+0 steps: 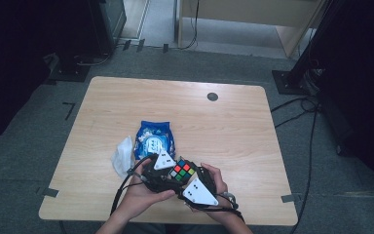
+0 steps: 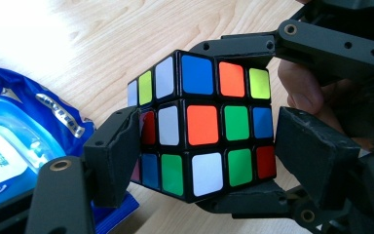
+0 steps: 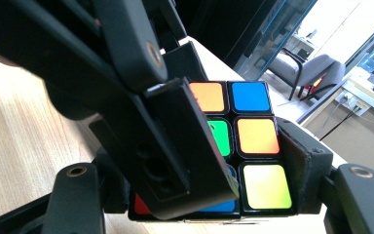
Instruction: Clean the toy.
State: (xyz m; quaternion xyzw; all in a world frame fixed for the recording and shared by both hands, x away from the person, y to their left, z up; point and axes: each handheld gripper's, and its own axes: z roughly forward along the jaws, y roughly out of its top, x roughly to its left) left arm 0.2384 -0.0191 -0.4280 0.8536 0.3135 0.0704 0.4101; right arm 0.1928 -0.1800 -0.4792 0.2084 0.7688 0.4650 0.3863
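A scrambled puzzle cube [image 1: 182,171] hangs just above the wooden table [image 1: 233,126] near its front edge, between both hand-held grippers. My right gripper [image 1: 189,179] is shut on the cube [image 2: 204,126], with one jaw on the cube's top and one underneath in the left gripper view. In the right gripper view its right pad [image 3: 302,165] presses the cube [image 3: 255,136]. My left gripper [image 2: 212,156] stands around the cube's sides with its pads slightly clear of the faces, so it is open. One of its fingers [image 3: 175,146] hides the cube's left half in the right gripper view.
A blue wet-wipes pack [image 1: 154,139] lies just beyond the hands, and a crumpled white tissue [image 1: 122,155] sits to its left. A small dark disc [image 1: 213,96] rests near the table's far edge. Cables and stands crowd the floor around the table.
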